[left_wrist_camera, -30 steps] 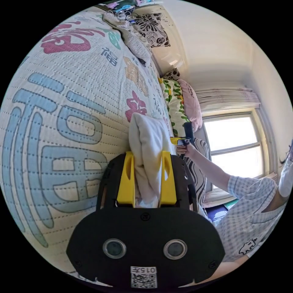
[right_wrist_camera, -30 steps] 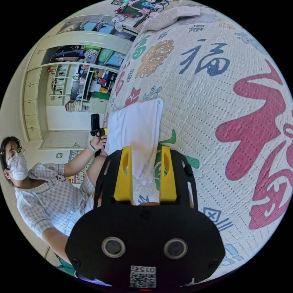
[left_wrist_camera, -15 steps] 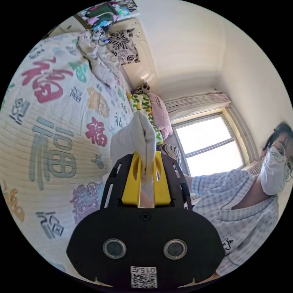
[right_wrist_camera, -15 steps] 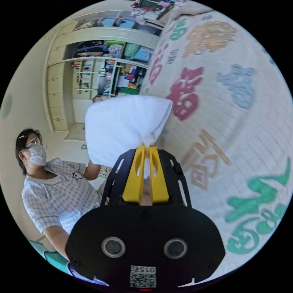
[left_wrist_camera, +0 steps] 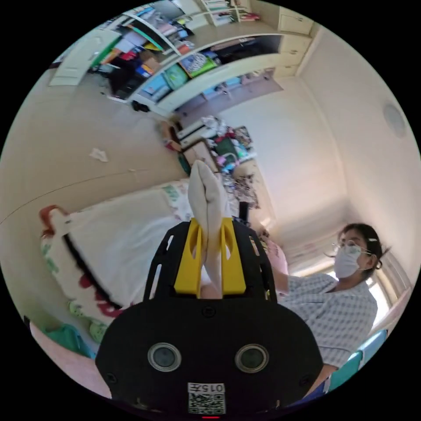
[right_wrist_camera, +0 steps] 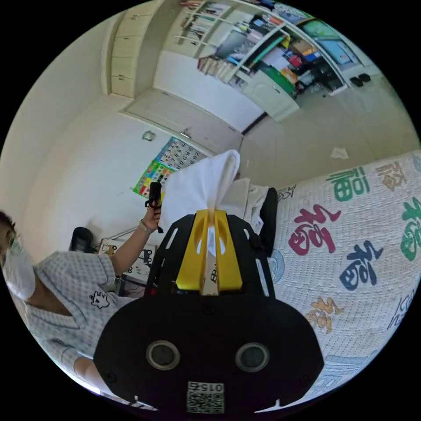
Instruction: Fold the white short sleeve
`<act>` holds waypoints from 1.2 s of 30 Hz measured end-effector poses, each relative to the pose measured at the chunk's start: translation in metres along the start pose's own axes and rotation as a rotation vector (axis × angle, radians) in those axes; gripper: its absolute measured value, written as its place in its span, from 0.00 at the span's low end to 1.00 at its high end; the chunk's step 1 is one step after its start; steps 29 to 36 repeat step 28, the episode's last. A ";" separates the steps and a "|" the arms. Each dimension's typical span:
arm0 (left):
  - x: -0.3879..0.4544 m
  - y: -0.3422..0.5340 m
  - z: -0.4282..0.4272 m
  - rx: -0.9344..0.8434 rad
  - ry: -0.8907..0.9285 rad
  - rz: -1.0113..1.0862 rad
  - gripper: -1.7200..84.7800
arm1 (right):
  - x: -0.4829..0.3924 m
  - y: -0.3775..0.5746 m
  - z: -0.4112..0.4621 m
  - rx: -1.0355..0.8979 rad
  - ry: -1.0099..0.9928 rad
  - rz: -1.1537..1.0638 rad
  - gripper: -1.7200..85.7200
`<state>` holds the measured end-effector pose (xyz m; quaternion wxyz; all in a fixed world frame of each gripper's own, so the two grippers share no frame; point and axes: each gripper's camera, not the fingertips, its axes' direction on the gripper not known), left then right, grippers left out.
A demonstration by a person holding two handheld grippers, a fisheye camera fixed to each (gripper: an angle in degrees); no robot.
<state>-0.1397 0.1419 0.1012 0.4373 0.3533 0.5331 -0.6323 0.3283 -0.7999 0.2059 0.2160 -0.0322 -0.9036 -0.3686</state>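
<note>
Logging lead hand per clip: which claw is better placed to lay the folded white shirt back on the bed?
Probably right. Both claws are shut on the white shirt, but the right gripper view has the quilt close beside its claw.

Bedspread (right_wrist_camera: 364, 245) bare; garment pile (right_wrist_camera: 256, 208) at edge.

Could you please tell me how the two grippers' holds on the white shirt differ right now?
The left gripper pinches a thick, rounded fold of the shirt; the right gripper pinches a thinner gather, and the cloth fans wide beyond it. Behind the left is floor; behind the right, the bedspread. Both are shut on the shirt.
</note>
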 end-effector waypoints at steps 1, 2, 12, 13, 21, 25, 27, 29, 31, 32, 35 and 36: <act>-0.024 0.012 -0.009 0.012 -0.069 -0.080 0.10 | 0.009 -0.007 0.032 -0.081 0.056 0.071 0.03; -0.047 0.025 -0.014 0.001 -0.123 -0.157 0.10 | 0.017 -0.007 0.058 -0.136 0.132 0.136 0.02; -0.025 0.106 -0.072 0.323 -0.295 -0.031 0.04 | -0.007 0.171 0.047 0.205 0.259 0.166 0.04; -0.007 0.108 -0.069 0.312 -0.297 0.043 0.05 | -0.019 0.206 0.039 0.268 0.298 0.179 0.05; 0.109 0.125 0.126 -0.244 -0.013 0.515 0.11 | -0.135 0.460 0.033 0.595 0.874 0.701 0.12; 0.171 0.182 0.260 -0.509 0.298 0.694 0.12 | -0.176 0.592 0.073 0.655 0.948 1.110 0.15; 0.195 0.211 0.305 -0.616 0.423 0.722 0.13 | -0.189 0.623 0.100 0.590 1.063 1.274 0.17; 0.210 0.229 0.329 -0.681 0.500 0.714 0.13 | -0.190 0.636 0.119 0.543 1.083 1.328 0.17; 0.210 0.229 0.329 -0.681 0.500 0.714 0.13 | -0.190 0.636 0.119 0.543 1.083 1.328 0.17; 0.210 0.229 0.329 -0.681 0.500 0.714 0.13 | -0.190 0.636 0.119 0.543 1.083 1.328 0.17; 0.210 0.229 0.329 -0.681 0.500 0.714 0.13 | -0.190 0.636 0.119 0.543 1.083 1.328 0.17; 0.210 0.229 0.329 -0.681 0.500 0.714 0.13 | -0.190 0.636 0.119 0.543 1.083 1.328 0.17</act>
